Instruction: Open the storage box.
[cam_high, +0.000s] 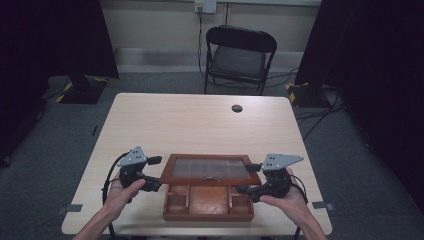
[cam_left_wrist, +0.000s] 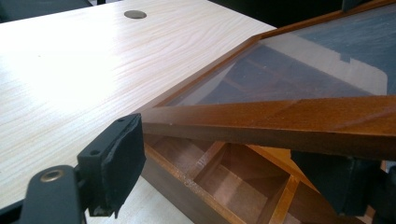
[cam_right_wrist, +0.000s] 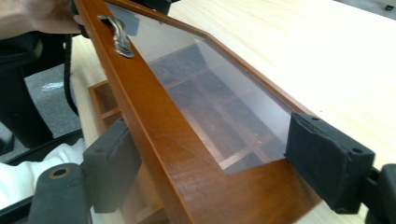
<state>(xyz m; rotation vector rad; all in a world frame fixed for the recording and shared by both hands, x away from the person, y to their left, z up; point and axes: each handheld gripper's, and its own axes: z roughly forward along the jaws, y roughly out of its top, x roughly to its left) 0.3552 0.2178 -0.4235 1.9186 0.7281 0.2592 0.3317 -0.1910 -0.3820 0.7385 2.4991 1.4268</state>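
**Glass-lidded wooden box, lid raised between two grippers**

Nearest the lens, in the left gripper view: a matte black jaw pad (cam_left_wrist: 114, 165), blocky and faintly grainy, with a brass-ringed screw hole on the bracket below it. Set against the left corner of the lid (cam_left_wrist: 280, 116); second jaw dark and blurred under the lid frame at lower right. Jaws of the left gripper (cam_high: 150, 172) fairly wide, straddling the lid's corner from above and below; whether actually pinching, hard to tell.

At the near edge of the table (cam_high: 200, 120), pale wood-grain laminate, smooth, with rounded corners and a round dark cable grommet (cam_high: 237, 108) near the far edge. On it, the wooden box (cam_high: 208, 202): reddish-brown, varnished, rectangular, split inside by thin partitions into small square compartments at both ends and a wider one in the middle. Lid a flat mitred frame around a clear glass pane, hinged along the far side, lifted and tilted, front edge up. Small curled metal handle (cam_right_wrist: 119, 35) on the front rail, dull silver.

Farther right, the right gripper (cam_high: 250, 177), grey three-cornered plate on top, held in a hand (cam_high: 287, 200). In the right gripper view, two thick black foam-like pads on either side of the lid's corner, one below the rail, one above the glass; moderately wide, apparently bearing on the frame.

Beyond the table, a black folding chair (cam_high: 240, 55) on grey carpet.
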